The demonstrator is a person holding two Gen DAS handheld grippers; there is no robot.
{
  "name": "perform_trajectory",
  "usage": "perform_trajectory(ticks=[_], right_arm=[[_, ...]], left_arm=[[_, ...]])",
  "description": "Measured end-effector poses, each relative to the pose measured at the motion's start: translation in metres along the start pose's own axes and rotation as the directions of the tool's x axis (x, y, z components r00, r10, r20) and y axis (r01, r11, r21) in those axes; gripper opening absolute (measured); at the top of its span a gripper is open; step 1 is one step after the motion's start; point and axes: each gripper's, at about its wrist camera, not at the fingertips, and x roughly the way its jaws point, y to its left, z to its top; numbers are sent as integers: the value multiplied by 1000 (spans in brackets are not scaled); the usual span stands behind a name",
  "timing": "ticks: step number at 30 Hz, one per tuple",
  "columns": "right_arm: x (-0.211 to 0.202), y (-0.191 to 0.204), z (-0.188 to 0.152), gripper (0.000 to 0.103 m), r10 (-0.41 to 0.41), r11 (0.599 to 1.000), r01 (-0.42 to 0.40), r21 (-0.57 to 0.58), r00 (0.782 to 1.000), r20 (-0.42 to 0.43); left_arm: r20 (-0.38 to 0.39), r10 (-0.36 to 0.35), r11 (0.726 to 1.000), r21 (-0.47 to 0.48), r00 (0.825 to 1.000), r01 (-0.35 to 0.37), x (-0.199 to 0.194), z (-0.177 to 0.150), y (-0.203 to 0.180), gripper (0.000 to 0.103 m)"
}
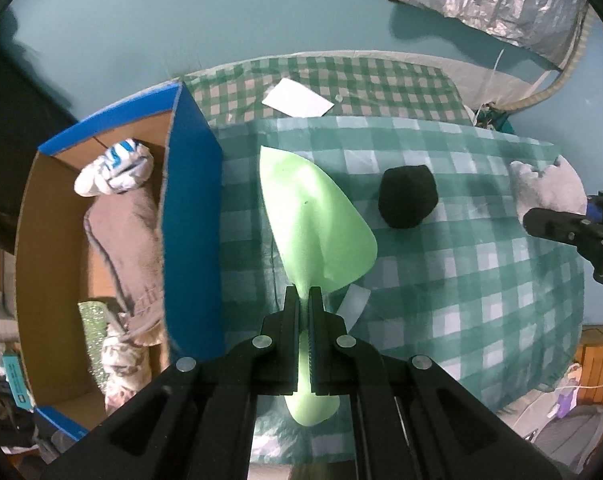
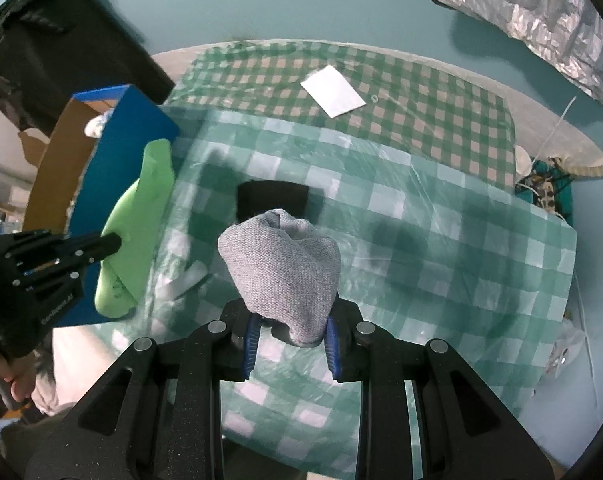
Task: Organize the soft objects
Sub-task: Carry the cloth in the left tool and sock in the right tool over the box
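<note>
Left wrist view first: at the left edge of the bed sits our blue-sided cardboard box [image 1: 189, 184], already holding a white-and-blue rolled sock [image 1: 115, 168], a grey fleece cloth [image 1: 129, 248], a glittery green piece [image 1: 95, 332] and a pale patterned fabric [image 1: 123, 364]. So we judge the sorting to be well under way.

Just beside the box's blue wall, our left gripper [image 1: 304, 312] is clamped tight on the narrow waist of a smooth, light-green foam sheet [image 1: 313, 216], which fans out into a broad rounded leaf above the green-and-white checked plastic cover [image 1: 461, 300]. Its lower end hangs below the jaws.

Further right, a black, matte, lumpy bundle [image 1: 408, 196] lies alone near the middle of the cover; it is not yet collected. A small translucent strip [image 1: 355, 304] lies just beside the foam.

Toward the far edge, a flat white paper card [image 1: 297, 98] rests on the darker checked cloth [image 1: 381, 80].

Right wrist view: our right gripper [image 2: 290, 340] squeezes its blue pads [image 2: 253, 340] on a grey knitted sock bundle [image 2: 281, 264], coarse-ribbed and dome-shaped, held above the cover's middle.

By our reckoning, two items are in hand and need boxing, and the black bundle remains.
</note>
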Motion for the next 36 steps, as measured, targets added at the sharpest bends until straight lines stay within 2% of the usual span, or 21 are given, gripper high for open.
perform_trajectory(ticks=[13,21,36], right_arm=[[-30,44,-1,25,34,996,-31,-80,999,31],[-39,78,5,25,69,987,-63,-149,997,41],[-35,160,36,25,129,949,-112,-295,991,40]], left_arm=[[61,-5,1000,-29,998,7,-52,-15,12,3],[111,9,998,-64,994,-2,-85,-23,34,3],[123,74,979,-200,990,-48,-99,-44,96,3]])
